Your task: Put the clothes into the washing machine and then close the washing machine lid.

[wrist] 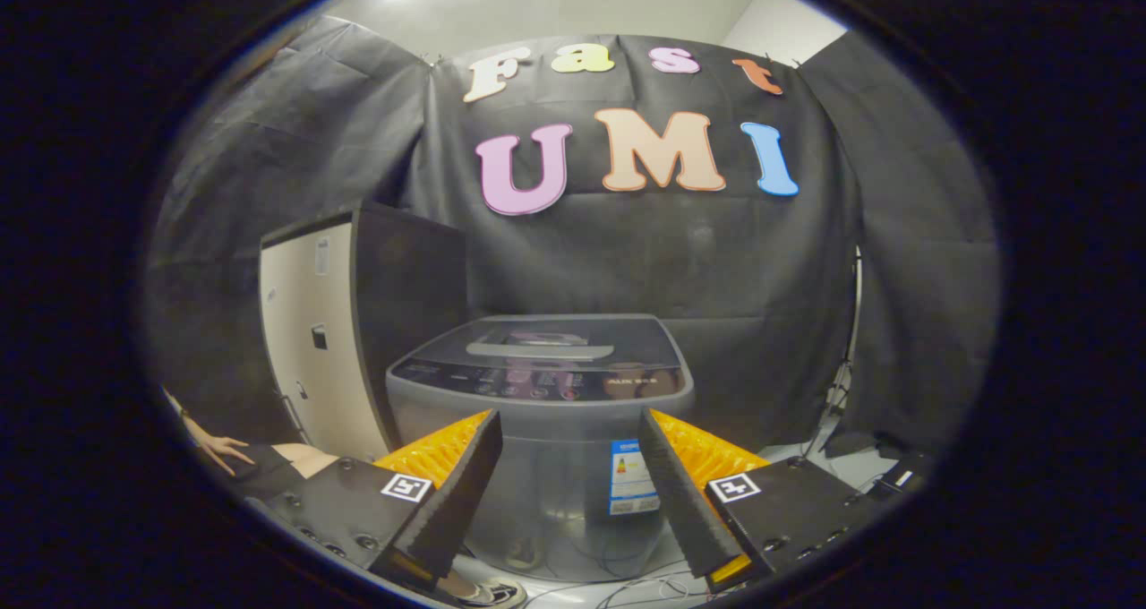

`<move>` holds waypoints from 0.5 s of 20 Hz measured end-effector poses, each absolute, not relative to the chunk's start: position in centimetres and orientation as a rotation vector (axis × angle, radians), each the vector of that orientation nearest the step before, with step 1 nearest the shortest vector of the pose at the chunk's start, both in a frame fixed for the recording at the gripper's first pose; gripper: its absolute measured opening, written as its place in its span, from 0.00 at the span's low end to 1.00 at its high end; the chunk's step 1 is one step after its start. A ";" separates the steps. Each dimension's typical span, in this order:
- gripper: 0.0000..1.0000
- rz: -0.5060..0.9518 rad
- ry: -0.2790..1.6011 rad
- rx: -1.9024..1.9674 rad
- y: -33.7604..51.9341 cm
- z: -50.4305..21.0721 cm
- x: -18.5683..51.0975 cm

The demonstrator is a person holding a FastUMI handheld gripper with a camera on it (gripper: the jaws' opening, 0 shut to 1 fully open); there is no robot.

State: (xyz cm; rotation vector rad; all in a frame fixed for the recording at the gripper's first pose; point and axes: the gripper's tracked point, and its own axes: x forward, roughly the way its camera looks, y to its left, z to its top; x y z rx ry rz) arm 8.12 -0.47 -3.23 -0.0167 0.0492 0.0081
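Observation:
A grey top-loading washing machine (546, 430) stands straight ahead on the floor, beyond my fingers. Its dark glossy lid (548, 345) lies flat and closed, with a control strip along its front edge. My gripper (568, 430) is open, its two fingers spread wide with nothing between them, and they frame the machine's front wall from some distance. No clothes are visible from here.
A tall cabinet (322, 340) with a pale side and dark front stands left of the machine. A person's hand (219, 448) rests on a knee at the lower left. A light stand (846, 358) and cables (627, 591) are at the right and on the floor.

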 end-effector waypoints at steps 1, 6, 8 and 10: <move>0.96 0.003 0.065 -0.018 -0.5 -3.6 8.0; 0.96 -0.012 0.068 -0.014 -0.9 -3.4 7.0; 0.97 -0.013 0.078 -0.015 -1.0 -3.7 6.7; 0.97 -0.014 0.073 -0.015 -1.0 -3.5 6.5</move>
